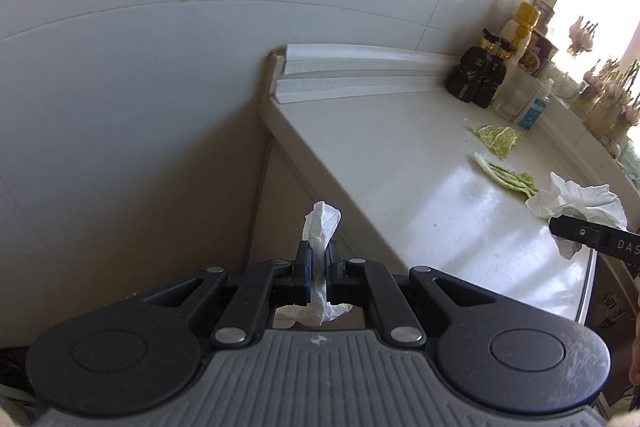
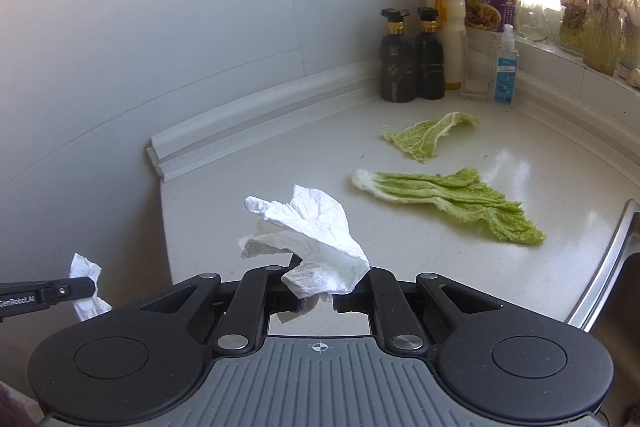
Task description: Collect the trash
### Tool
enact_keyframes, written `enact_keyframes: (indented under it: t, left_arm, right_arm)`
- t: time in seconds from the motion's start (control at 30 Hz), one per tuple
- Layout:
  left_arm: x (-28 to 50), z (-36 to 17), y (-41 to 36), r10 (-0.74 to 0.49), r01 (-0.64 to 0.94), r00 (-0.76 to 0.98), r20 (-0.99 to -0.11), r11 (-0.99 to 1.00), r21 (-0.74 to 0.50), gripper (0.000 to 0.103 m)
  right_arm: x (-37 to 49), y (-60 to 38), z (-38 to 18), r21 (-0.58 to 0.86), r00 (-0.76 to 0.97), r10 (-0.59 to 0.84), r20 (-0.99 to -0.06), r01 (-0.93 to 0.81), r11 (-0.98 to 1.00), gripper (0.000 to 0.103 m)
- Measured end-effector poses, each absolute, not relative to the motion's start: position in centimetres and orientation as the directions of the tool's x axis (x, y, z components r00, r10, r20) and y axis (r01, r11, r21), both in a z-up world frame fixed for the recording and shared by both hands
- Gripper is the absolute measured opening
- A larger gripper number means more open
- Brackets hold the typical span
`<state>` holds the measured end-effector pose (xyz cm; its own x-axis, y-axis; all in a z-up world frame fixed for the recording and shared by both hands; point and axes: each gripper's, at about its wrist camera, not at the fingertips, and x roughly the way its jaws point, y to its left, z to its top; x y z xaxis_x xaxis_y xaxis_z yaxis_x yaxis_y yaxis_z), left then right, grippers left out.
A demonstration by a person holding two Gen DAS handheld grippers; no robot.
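two grippers, each clamped on paper: left gripper point(image 1: 317, 261) pinches a small tissue scrap point(image 1: 322, 223) between nearly closed fingers; right gripper point(image 2: 316, 301) grips a crumpled tissue point(image 2: 308, 241), two cabbage leaves point(image 2: 452, 201) lying ahead on the countertop point(image 2: 260, 163).

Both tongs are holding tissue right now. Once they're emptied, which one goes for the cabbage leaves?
Right, probably. The right tongs, shut on the big tissue, face both cabbage leaves over the counter. The left tongs, pinching a small tissue, sit off the counter's edge.
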<state>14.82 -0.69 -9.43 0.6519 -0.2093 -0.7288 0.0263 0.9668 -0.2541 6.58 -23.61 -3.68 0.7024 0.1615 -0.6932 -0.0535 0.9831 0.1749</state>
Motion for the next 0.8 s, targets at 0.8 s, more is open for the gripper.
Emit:
enact_keyframes:
  t: [0.8]
  left_arm:
    - [8.9, -17.5, 9.2, -0.089, -0.298, 0.513, -0.854, 0.914, -0.274, 0.006]
  right_arm:
    - [1.5, -7.4, -10.8, 0.163, 0.416, 0.365, -0.833, -0.446, 0.88, 0.011]
